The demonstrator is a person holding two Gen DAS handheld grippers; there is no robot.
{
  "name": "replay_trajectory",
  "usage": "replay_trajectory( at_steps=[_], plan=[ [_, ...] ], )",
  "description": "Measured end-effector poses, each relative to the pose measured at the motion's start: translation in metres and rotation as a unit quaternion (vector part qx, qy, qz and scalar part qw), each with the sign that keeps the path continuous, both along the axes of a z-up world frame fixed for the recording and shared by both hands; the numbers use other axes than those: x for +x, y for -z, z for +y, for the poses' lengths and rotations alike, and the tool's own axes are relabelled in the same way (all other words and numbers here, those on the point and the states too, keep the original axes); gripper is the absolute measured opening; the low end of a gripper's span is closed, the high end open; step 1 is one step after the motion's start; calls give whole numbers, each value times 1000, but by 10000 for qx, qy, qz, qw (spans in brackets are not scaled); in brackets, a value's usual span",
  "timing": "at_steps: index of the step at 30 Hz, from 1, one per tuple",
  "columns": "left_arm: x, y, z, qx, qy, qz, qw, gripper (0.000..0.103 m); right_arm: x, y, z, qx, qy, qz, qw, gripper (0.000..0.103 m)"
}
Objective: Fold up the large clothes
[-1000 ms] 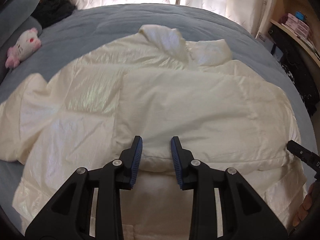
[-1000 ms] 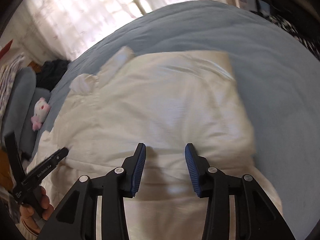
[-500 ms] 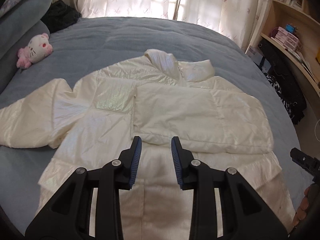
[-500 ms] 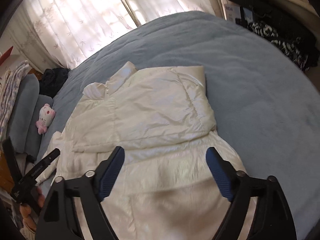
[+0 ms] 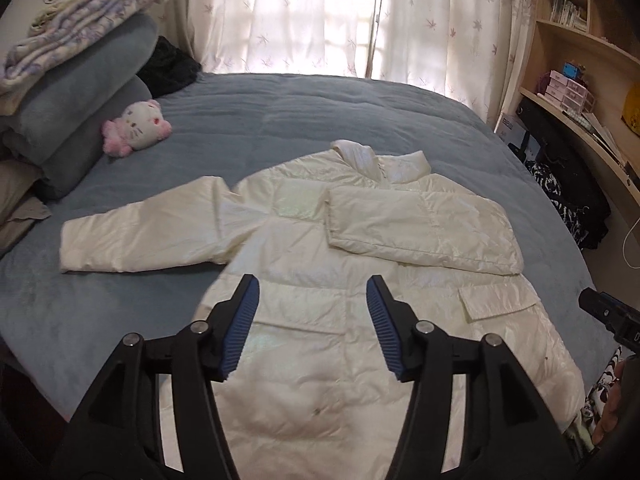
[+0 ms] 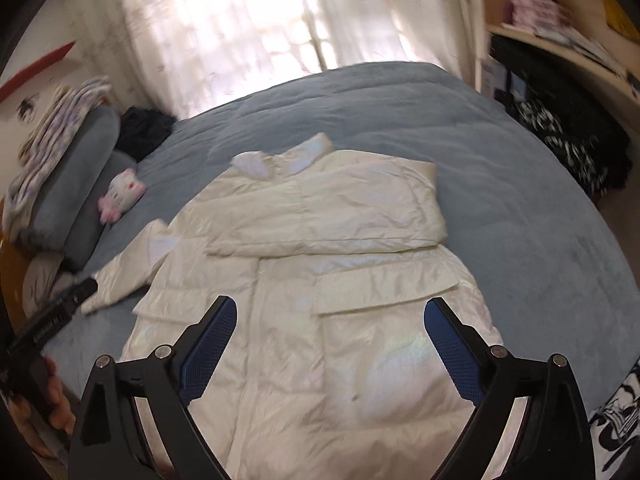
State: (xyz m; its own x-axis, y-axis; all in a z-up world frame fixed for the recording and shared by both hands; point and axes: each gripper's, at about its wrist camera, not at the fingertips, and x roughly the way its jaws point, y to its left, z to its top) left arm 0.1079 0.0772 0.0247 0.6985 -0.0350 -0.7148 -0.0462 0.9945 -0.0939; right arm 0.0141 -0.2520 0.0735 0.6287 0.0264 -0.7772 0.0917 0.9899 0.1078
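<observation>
A cream puffer jacket (image 5: 320, 280) lies front up on the blue bed (image 5: 280, 120), collar toward the window. Its right sleeve (image 5: 420, 224) is folded across the chest. Its left sleeve (image 5: 144, 236) stretches out flat to the left. My left gripper (image 5: 312, 316) is open and empty, held above the jacket's lower body. My right gripper (image 6: 330, 336) is wide open and empty above the lower hem; the jacket (image 6: 320, 280) fills its view. The right gripper's tip (image 5: 608, 316) shows at the left wrist view's right edge.
A pink and white plush toy (image 5: 136, 126) lies on the bed at the left, beside stacked grey pillows and folded blankets (image 5: 76, 92). Dark clothes (image 5: 172, 64) sit by the curtains. Shelves (image 5: 580, 72) and dark bags (image 5: 568, 192) stand along the right side.
Both grippers have pulled back and up from the jacket, so more of the bed shows. Both jaws have opened wider, and the right sleeve lies folded across the chest.
</observation>
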Motion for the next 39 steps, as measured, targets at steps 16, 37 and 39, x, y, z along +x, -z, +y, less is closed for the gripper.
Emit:
replay_trajectory(
  at_steps=[16,37,39],
  plan=[
    [-69,-31,102,81,-608,-230,9978,60,-41,-56,155,-110,-1289,-636,9896,96],
    [2,74,297,-1100,-1484,474,9816,62,71,-32,389,-254,-1739,-739,9817,97],
    [12,97,319,-1285,-1616,625,9765,62,86,-10,401,-251,-1746,-622,9823,97]
  ],
)
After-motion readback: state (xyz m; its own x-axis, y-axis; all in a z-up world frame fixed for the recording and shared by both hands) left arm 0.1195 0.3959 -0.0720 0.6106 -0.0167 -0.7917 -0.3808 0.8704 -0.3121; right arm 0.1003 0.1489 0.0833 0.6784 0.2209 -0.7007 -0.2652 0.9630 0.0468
